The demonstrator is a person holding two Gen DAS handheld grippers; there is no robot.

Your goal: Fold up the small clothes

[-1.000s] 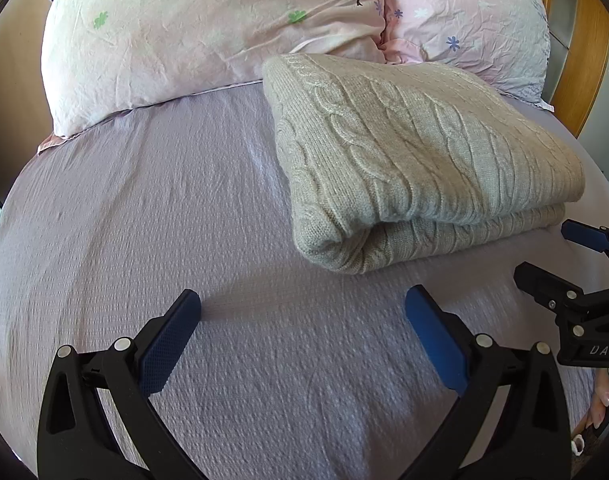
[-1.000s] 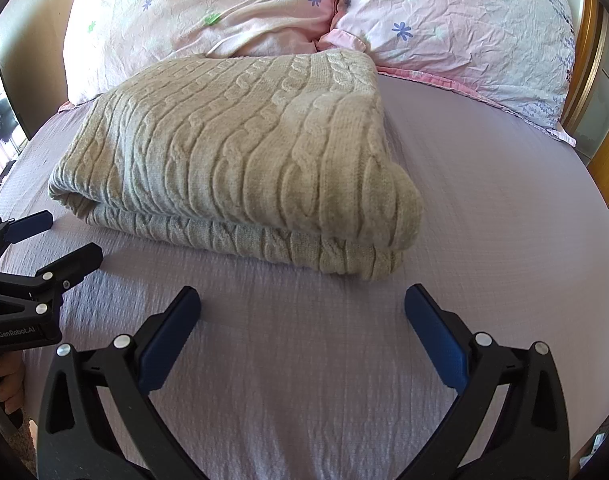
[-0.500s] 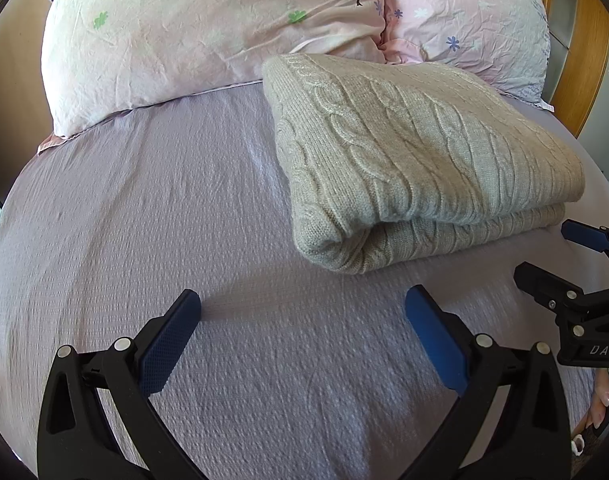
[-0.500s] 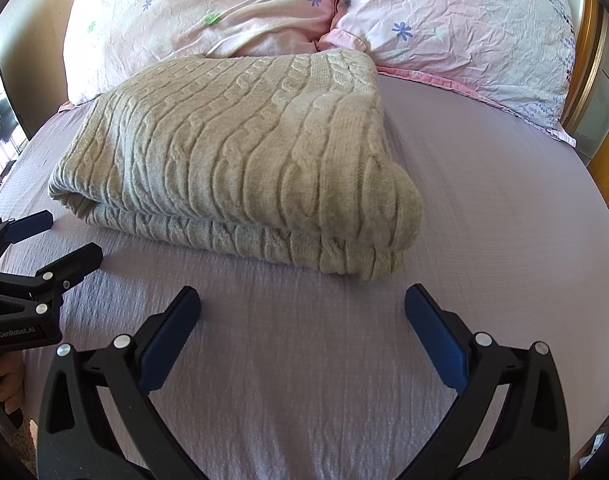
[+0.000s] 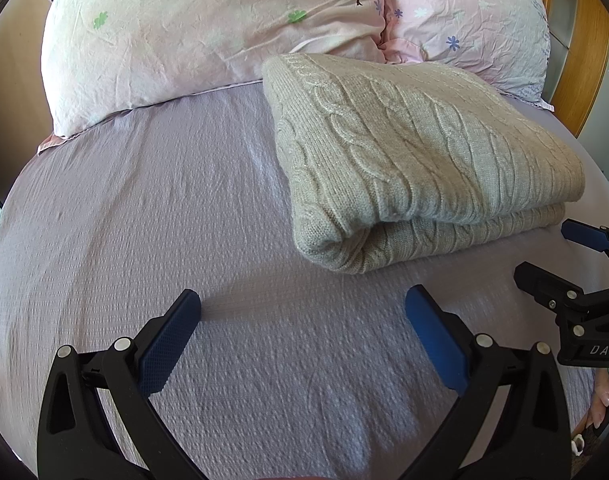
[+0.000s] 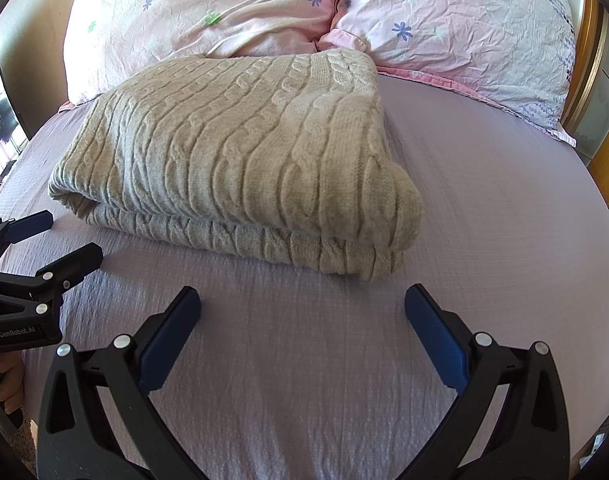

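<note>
- Cable-knit sweater [image 5: 420,152] — beige, folded in layers, lies on the lilac bedsheet [image 5: 144,220], its far edge touching the floral pillows [image 6: 232,12].
- Left gripper [image 5: 302,312]: jaws spread wide, nothing between the pads, near the sweater's front fold, not touching it.
- Right gripper [image 6: 302,312]: jaws likewise spread and empty — just short of the sweater's front edge.

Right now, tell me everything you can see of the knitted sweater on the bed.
The sweater is beige cable knit, thick and soft-looking, folded into a neat rectangle, with a rounded fold at the near corner. It lies flat on the lilac bedsheet, its far edge against the floral pillows. Neither gripper's fingers touch it.
</note>
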